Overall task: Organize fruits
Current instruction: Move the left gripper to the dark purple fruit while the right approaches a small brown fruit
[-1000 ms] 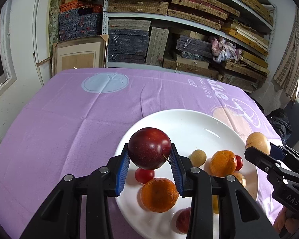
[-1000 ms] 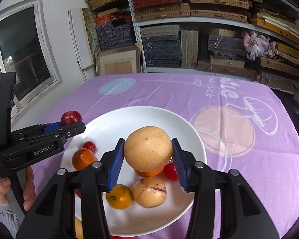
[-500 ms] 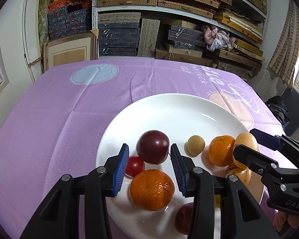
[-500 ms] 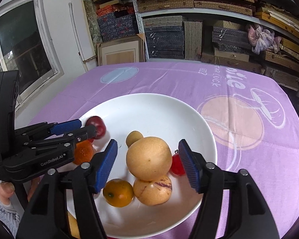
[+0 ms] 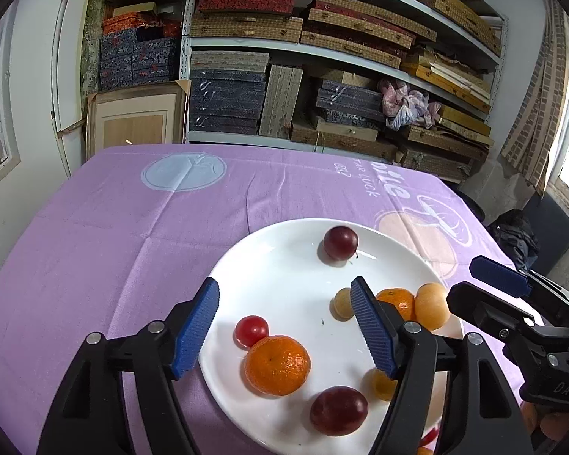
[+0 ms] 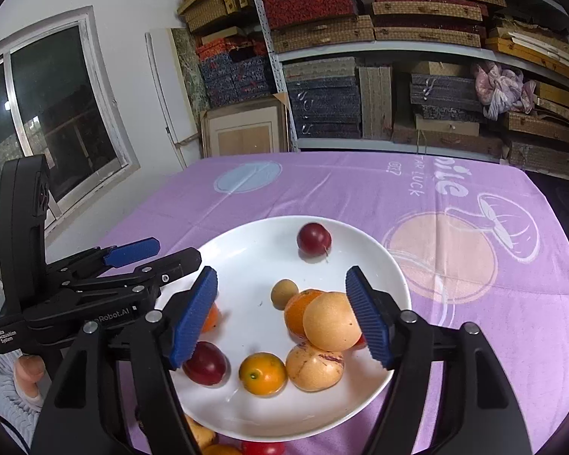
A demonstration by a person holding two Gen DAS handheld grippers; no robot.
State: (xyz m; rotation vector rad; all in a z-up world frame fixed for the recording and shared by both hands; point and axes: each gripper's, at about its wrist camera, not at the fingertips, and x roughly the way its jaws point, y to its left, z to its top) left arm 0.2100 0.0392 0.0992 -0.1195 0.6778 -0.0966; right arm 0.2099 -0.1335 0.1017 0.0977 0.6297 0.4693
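A white plate (image 5: pixel 246 254) on the purple cloth holds several fruits. A dark red plum (image 5: pixel 340 242) lies alone at the plate's far side, also seen in the right wrist view (image 6: pixel 313 239). My left gripper (image 5: pixel 284 326) hovers over the near rim with its jaws opening; a cherry tomato (image 5: pixel 251 330) and a mandarin (image 5: pixel 277 364) lie below, untouched. My right gripper (image 6: pixel 282 318) is opening too. The round tan fruit (image 6: pixel 332 320) rests on an orange (image 6: pixel 297 311) and a speckled yellow fruit (image 6: pixel 314 366), close to the right pad, with the left pad well clear.
A second plum (image 5: pixel 338 410), a small tan fruit (image 5: pixel 343 302) and a small orange (image 6: pixel 262 373) also lie on the plate. More fruit (image 6: pixel 199 436) sits on the cloth by the near rim. A person's hand (image 6: pixel 22 375) holds the left gripper (image 6: pixel 170 252). Shelves of boxes stand behind the table.
Both grippers have let go of their fruit and drawn back and up. The plum has rolled to the plate's far side; the tan fruit now rests on the pile. Both jaws stand wider.
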